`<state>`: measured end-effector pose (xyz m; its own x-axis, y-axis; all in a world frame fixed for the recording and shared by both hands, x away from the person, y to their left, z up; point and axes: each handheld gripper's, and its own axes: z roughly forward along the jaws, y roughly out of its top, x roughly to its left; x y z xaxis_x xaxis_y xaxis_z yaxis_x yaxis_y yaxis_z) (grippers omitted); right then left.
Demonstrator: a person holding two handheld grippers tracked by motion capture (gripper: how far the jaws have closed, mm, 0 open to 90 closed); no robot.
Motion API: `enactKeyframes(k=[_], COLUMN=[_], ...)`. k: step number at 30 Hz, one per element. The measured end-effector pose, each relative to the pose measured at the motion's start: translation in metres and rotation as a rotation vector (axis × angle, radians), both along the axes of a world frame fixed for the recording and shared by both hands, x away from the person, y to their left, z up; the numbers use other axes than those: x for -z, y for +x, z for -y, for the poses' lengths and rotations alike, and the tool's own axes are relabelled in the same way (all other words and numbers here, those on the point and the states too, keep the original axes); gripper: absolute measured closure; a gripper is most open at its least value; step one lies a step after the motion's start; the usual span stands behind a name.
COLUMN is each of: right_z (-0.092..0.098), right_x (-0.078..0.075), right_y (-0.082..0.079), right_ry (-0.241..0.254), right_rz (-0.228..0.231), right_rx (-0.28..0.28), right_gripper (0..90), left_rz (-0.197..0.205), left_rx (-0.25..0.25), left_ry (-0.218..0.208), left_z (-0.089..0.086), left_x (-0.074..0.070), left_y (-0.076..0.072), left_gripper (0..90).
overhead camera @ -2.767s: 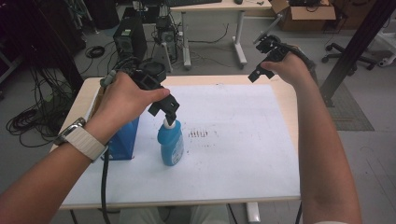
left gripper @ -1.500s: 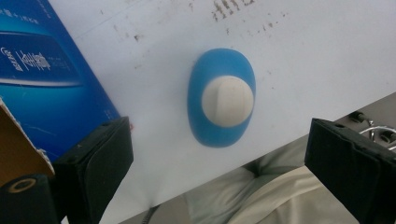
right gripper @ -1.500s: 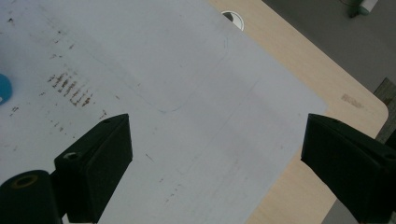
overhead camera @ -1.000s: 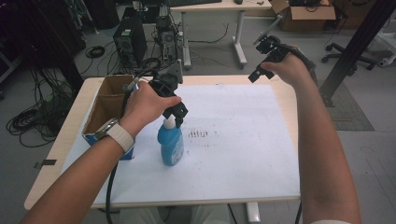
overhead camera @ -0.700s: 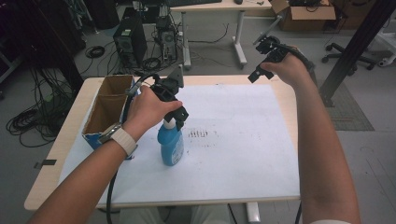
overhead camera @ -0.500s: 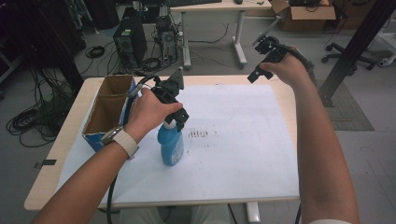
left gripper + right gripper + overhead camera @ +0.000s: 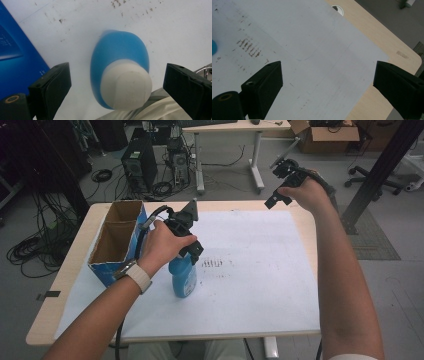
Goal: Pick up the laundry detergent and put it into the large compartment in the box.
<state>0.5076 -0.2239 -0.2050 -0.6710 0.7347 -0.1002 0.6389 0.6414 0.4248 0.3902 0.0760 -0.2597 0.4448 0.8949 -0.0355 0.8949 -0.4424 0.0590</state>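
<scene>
Directly beneath our left hand-held gripper (image 7: pixel 117 82) stands the blue bottle (image 7: pixel 120 62), upright on the worktop (image 7: pixel 260 270) beside the cardboard box (image 7: pixel 117 240), long axis vertical; jaws wide open, straddling its white cap (image 7: pixel 127 87), holding nothing. Right hand-held gripper (image 7: pixel 276 184) open, well apart.

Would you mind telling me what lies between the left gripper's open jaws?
The blue plastic bottle with its white cap stands between them, untouched by the left gripper, in the left gripper view.
</scene>
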Motion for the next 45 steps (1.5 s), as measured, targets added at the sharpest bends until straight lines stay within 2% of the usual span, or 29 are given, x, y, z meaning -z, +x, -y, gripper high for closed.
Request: enactKeyframes(k=[22,37,45], right_z=[-0.002,-0.003,-0.003], right_x=[0.003,0.003,0.004], right_y=[0.002,0.002,0.002], right_ry=[0.000,0.001,0.000], right_rz=[-0.004,-0.005,-0.005], right_rx=[-0.006,-0.007,-0.008], right_gripper=[8.6,8.6,8.6], left_rz=[-0.033,-0.039,-0.027], left_rx=[-0.025,-0.034,-0.043], left_ry=[0.003,0.002,0.002], left_z=[0.003,0.004,0.002], left_x=[0.019,0.021,0.021], left_y=[-0.001,0.000,0.000], left_gripper=[10.6,17.0,22.4])
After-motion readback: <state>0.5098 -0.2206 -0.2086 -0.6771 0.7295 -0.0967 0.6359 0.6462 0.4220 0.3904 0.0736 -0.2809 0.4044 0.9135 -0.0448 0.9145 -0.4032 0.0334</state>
